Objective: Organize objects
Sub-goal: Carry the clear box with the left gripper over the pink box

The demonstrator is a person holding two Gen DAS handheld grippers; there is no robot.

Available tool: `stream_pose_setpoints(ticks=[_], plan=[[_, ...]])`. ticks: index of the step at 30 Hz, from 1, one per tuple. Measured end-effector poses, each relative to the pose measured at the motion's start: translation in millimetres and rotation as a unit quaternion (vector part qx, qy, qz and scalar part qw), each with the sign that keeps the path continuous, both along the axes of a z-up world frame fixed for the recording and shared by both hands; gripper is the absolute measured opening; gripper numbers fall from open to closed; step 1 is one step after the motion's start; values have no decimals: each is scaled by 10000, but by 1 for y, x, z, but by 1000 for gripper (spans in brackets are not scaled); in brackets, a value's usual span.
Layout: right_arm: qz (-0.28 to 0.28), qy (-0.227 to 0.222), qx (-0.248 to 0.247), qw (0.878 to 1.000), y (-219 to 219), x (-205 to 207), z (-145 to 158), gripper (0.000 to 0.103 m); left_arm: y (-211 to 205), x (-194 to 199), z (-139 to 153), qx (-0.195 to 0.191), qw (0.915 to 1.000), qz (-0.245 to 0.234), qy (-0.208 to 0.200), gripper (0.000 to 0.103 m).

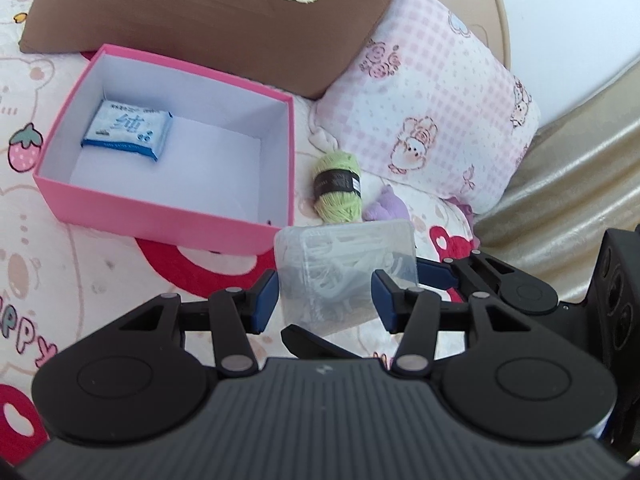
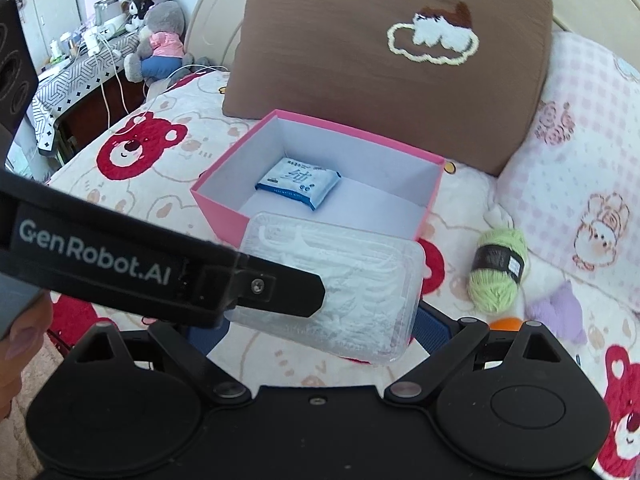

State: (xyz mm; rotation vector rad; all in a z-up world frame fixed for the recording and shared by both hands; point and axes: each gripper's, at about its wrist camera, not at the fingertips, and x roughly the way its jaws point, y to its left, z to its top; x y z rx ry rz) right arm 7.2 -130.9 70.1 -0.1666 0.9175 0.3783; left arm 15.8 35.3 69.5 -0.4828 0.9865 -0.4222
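A clear plastic case of white floss picks (image 1: 344, 272) (image 2: 348, 280) hangs above the bedspread, just in front of the near wall of the open pink box (image 1: 168, 208) (image 2: 222, 210). My left gripper (image 1: 324, 296) is shut on the case, its blue pads pressing two opposite sides. One of its fingers (image 2: 280, 288) crosses over the case in the right wrist view. My right gripper (image 2: 318, 326) grips the same case crosswise, with a pad (image 1: 436, 274) on the case's right end. A blue-and-white wipes pack (image 1: 128, 130) (image 2: 298, 182) lies inside the pink box.
A green yarn ball (image 1: 338, 188) (image 2: 498, 270) and a purple soft item (image 1: 386, 208) (image 2: 560, 312) lie right of the box. A brown pillow (image 2: 380, 60) and a pink checked pillow (image 1: 432, 100) stand behind. A bedside table with plush toys (image 2: 160, 40) is far left.
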Motion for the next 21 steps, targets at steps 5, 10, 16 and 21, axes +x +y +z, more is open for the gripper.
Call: stream_pose_setpoints(ticks=[5,10,16,21], plan=[[126,-49,110,9998,9,13,5,97,15,4,7,-22,9997,193,-130,47],[251,-78,96,9996,21,24,7,97,30,15,6,-90,9997,228,-77,47],[381,-74,-40,9992,33,38,6,97,39,28,1,-122,9996,261,-36,47],[494,14,-10,9988,35,56,-2,97,44,42,-7,-85,9994,337,21,49]])
